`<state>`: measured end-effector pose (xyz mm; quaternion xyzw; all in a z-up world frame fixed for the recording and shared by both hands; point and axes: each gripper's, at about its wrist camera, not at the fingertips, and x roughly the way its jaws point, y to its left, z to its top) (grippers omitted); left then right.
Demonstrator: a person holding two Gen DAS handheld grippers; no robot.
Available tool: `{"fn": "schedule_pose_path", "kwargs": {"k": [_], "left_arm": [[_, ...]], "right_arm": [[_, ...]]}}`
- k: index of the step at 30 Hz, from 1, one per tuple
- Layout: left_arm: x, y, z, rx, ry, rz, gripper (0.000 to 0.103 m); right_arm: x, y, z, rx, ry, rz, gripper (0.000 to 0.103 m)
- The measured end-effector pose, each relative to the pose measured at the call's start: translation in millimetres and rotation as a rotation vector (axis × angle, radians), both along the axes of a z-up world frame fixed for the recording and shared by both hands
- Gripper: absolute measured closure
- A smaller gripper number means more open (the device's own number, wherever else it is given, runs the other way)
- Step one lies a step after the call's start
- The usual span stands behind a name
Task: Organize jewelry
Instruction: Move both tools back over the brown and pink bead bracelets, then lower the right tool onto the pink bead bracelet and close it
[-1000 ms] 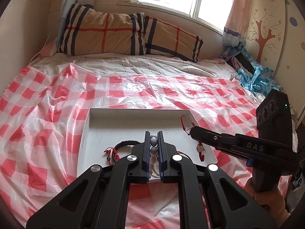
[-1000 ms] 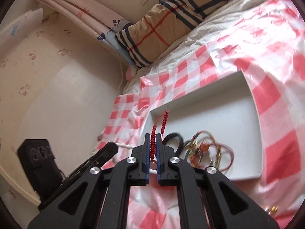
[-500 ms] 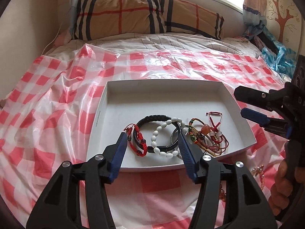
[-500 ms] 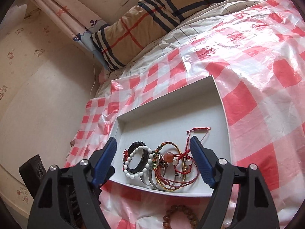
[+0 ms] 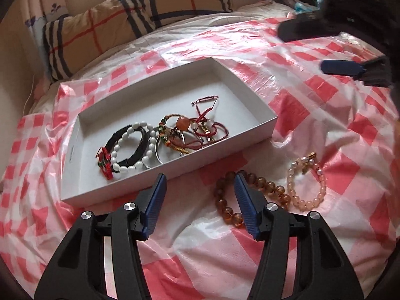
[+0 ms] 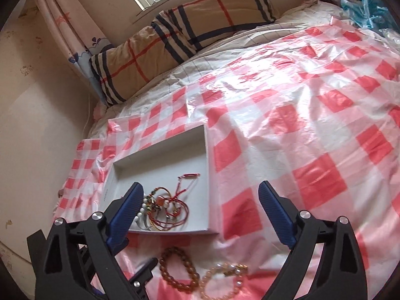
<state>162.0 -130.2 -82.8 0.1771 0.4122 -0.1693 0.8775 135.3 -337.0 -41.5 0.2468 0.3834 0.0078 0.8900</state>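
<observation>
A white tray (image 5: pixel 262 111) lies on the checked bed cover and shows in both views (image 6: pixel 212 210). It holds a white bead bracelet (image 5: pixel 132 147) over a black bracelet (image 5: pixel 125 135), and a tangle of red cord bracelets (image 5: pixel 200 130) (image 6: pixel 175 207). On the cover in front of the tray lie a brown bead bracelet (image 5: pixel 227 208) (image 6: pixel 178 272) and a pale pink bead bracelet (image 5: pixel 306 182) (image 6: pixel 222 283). My left gripper (image 5: pixel 198 201) is open and empty, just above the brown bracelet. My right gripper (image 6: pixel 200 217) is open and empty above the tray's near right corner; it shows blurred at the upper right of the left wrist view (image 5: pixel 332 47).
A red-and-white checked plastic cover (image 6: pixel 312 130) spreads over the bed. A plaid pillow (image 5: pixel 140 17) (image 6: pixel 185 32) lies at the head by the wall and window. Blue cloth (image 6: pixel 370 5) is bunched at the far right.
Both grippers opened and let go of the white bead bracelet and the red cord bracelet, which now lie in the tray. Both have pulled back toward the loose bracelets in front.
</observation>
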Motion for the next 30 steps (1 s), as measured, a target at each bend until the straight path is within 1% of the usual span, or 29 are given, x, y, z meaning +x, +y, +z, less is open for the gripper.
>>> {"fn": "schedule_pose_path", "kwargs": {"k": [2,4,5,6,8,10,12,13,15,16,18,19,20,21,22,23,25,27,28,30], "left_arm": [[5,2,-11,0.027,0.02,0.043,0.05],[9,2,-23,0.04,0.059,0.042,0.049],[9,-1,-30,0.072,0.085,0.029,0.049],[7,-5,-35,0.114,0.089,0.011,0.049],[0,-9,-35,0.192,0.072,-0.015,0.049],[-10,-4,-33,0.242,0.084,-0.028,0.049],[-20,9,-29,0.255,0.106,-0.015,0.049],[-28,20,-28,0.274,0.116,-0.008,0.049],[-40,39,-23,0.287,0.135,0.013,0.049],[-46,51,-21,0.284,0.145,0.031,0.049],[-52,73,-16,0.247,0.158,0.069,0.049],[-55,87,-12,0.205,0.156,0.103,0.049],[-56,97,-7,0.158,0.148,0.127,0.049],[-56,105,-3,0.119,0.137,0.142,0.049],[-57,114,2,0.078,0.107,0.167,0.049],[-57,118,5,0.052,0.081,0.186,0.049],[-55,124,10,-0.001,0.047,0.198,0.049],[-56,120,9,-0.01,0.012,0.187,0.049],[-56,117,7,0.001,0.001,0.169,0.049],[-60,106,4,0.035,-0.029,0.121,0.049]], "right_arm": [[-15,-3,-7,-0.045,0.039,-0.009,0.013],[-28,-2,-17,-0.121,0.102,-0.009,0.013],[-34,0,-23,-0.162,0.127,-0.008,0.013],[-39,3,-28,-0.226,0.16,-0.008,0.013],[-44,12,-38,-0.335,0.213,0.012,0.013],[-49,23,-47,-0.425,0.243,0.035,0.013],[-50,35,-53,-0.487,0.255,0.073,0.013],[-49,43,-54,-0.524,0.256,0.092,0.013],[-46,62,-59,-0.611,0.264,0.149,0.013],[-45,73,-63,-0.641,0.273,0.191,0.013],[-44,94,-69,-0.691,0.276,0.269,0.013],[-46,106,-68,-0.701,0.25,0.317,0.013],[-49,115,-64,-0.687,0.218,0.363,0.013],[-50,118,-59,-0.632,0.195,0.394,0.013],[-51,117,-55,-0.547,0.173,0.416,0.013],[-51,113,-50,-0.481,0.153,0.417,0.013],[-50,103,-47,-0.431,0.146,0.371,0.013],[-46,88,-52,-0.401,0.183,0.327,0.013],[-44,83,-56,-0.39,0.207,0.317,0.013],[-43,82,-61,-0.405,0.229,0.317,0.013]]}}
